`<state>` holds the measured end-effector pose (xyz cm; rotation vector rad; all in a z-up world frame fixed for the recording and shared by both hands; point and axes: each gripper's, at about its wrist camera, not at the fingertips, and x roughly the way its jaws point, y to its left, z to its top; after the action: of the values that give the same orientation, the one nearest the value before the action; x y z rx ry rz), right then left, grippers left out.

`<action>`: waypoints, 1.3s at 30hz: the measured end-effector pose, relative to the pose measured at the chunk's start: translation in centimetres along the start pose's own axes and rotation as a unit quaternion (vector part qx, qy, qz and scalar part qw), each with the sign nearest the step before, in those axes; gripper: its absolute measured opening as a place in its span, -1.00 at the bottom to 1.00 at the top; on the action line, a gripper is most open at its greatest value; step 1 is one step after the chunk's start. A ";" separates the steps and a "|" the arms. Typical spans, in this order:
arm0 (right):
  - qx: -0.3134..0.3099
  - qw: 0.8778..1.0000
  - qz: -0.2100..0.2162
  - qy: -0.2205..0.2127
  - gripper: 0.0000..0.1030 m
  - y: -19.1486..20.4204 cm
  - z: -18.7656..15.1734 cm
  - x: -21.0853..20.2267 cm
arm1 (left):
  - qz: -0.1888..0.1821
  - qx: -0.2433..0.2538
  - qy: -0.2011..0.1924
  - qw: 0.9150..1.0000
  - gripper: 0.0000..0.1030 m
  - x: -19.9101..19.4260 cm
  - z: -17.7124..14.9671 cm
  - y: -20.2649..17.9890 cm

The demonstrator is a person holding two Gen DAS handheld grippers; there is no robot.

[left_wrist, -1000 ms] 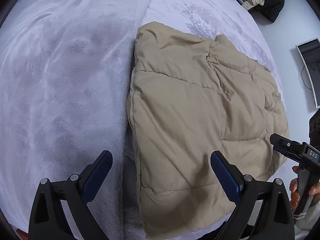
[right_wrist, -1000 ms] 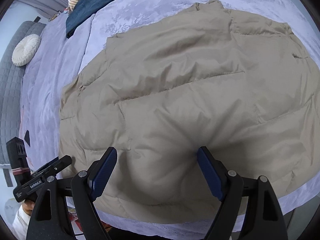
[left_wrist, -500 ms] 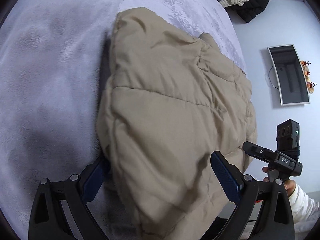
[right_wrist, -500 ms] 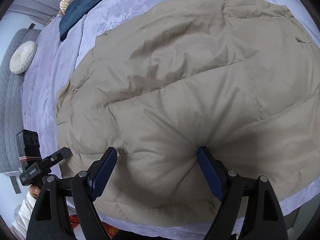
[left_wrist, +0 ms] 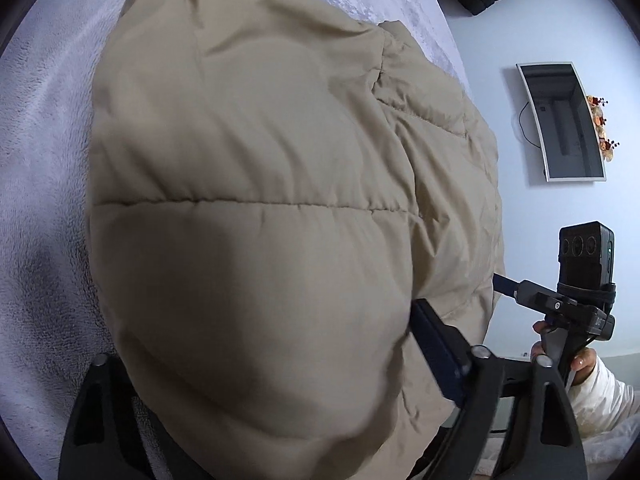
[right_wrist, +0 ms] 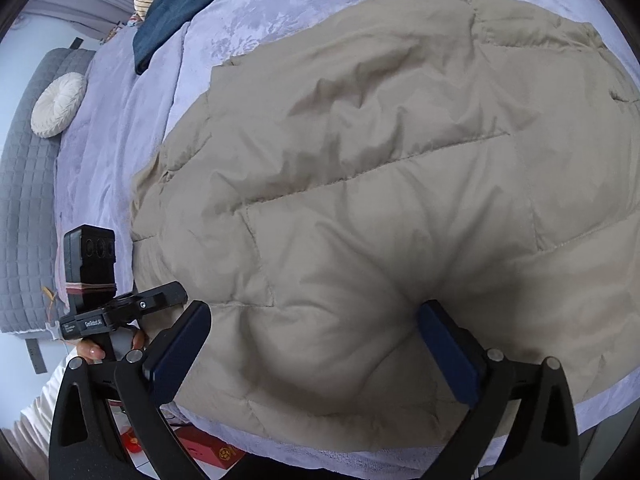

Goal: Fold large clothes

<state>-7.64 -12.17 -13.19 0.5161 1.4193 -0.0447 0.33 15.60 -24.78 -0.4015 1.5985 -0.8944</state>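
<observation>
Left gripper (left_wrist: 276, 364): your jaws have just been closing around the near left corner of the beige puffer jacket (left_wrist: 280, 208). The padding bulges between them. The right pad dents the fabric; the left finger is buried under the bulge, so you cannot tell yet whether the clamp is firm.

Right gripper (right_wrist: 316, 344): your jaws have just been opening and stand wide apart. A puff of the jacket's near edge swells up between the pads, and the right pad sits in a crease of it, but nothing is pinched.

Jacket position: it lies on the lilac bed cover (right_wrist: 120, 128), spread wide, its near edge along the side of the bed closest to you.

Done so far: judging from the tidy blocky outline with no sleeve sticking out, the sleeves look already tucked in. That is a reading, not a certainty.

Left to do: a firm hold at both near corners, then probably carry the near edge over to the far edge to halve it, and press the air out.

Count, task things: one jacket, two grippers.

Count, surroundings: one navy garment (right_wrist: 172, 16) at the far end of the bed, one round cream cushion (right_wrist: 60, 104), one grey quilted headboard (right_wrist: 24, 216), one wall screen (left_wrist: 564, 120).
</observation>
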 end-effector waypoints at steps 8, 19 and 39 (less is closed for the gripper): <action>0.008 0.998 -0.041 -0.056 0.99 -1.7 0.9 -3.0 | -0.013 0.001 -0.034 0.999 -0.32 -2.1 -0.8 -1.8; 0.006 0.997 -0.020 -0.077 -0.84 -5.0 4.4 -1.1 | 0.001 0.043 -0.075 0.996 -0.44 -7.5 -2.8 -11.6; 0.078 0.985 0.147 -0.050 -0.88 -15.7 5.1 -3.4 | 0.110 0.097 -0.031 0.989 -0.43 2.0 0.9 -33.9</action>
<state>-8.67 -28.96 -14.60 0.8374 1.2354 0.0548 -6.69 -7.94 -1.32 -0.1118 1.4512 -0.8504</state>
